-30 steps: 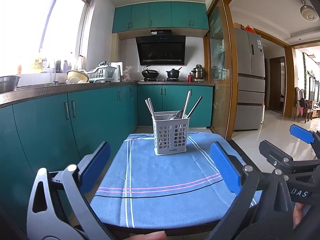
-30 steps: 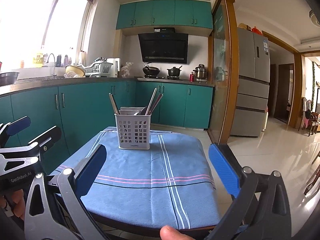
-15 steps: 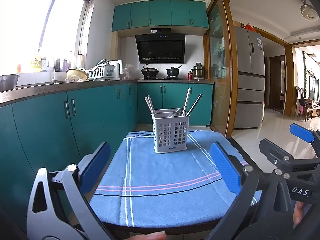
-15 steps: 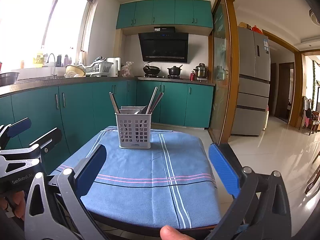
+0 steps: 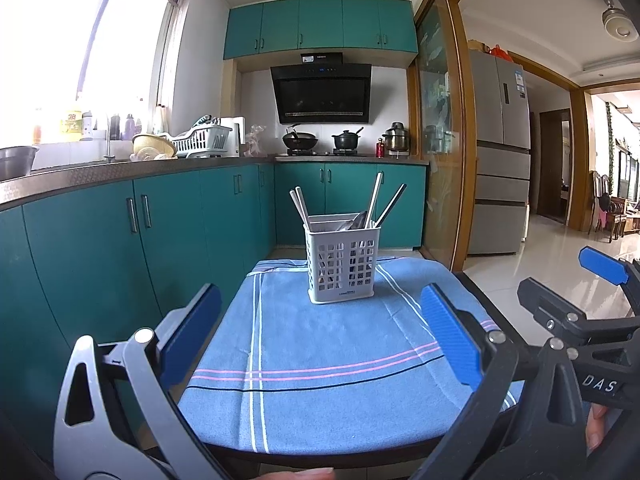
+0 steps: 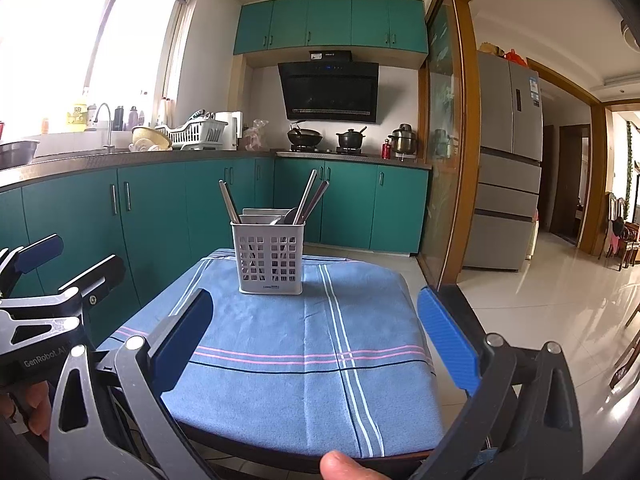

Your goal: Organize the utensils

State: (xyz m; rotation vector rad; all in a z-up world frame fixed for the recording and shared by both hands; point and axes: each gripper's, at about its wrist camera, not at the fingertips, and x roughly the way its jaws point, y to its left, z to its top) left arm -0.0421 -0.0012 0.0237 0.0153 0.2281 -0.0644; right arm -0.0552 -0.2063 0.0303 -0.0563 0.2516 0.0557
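A white perforated utensil holder [image 5: 341, 266] stands upright at the far end of a small table covered with a blue striped cloth [image 5: 332, 360]. It also shows in the right wrist view [image 6: 272, 258]. Chopsticks [image 5: 301, 208] and metal utensil handles [image 5: 390, 204] stick out of it. My left gripper [image 5: 316, 336] is open and empty above the table's near edge. My right gripper [image 6: 314, 340] is open and empty, beside it on the right. Both are well short of the holder.
Teal kitchen cabinets [image 5: 120, 232] and a counter run along the left. A stove with pots [image 5: 320, 144] is at the back. A glass sliding door [image 5: 440, 140] and a fridge [image 5: 500, 152] stand to the right. A tiled floor [image 6: 540, 292] lies right of the table.
Both views have risen and pulled back slightly; the holder sits a little lower and farther. Both grippers stay open and empty.
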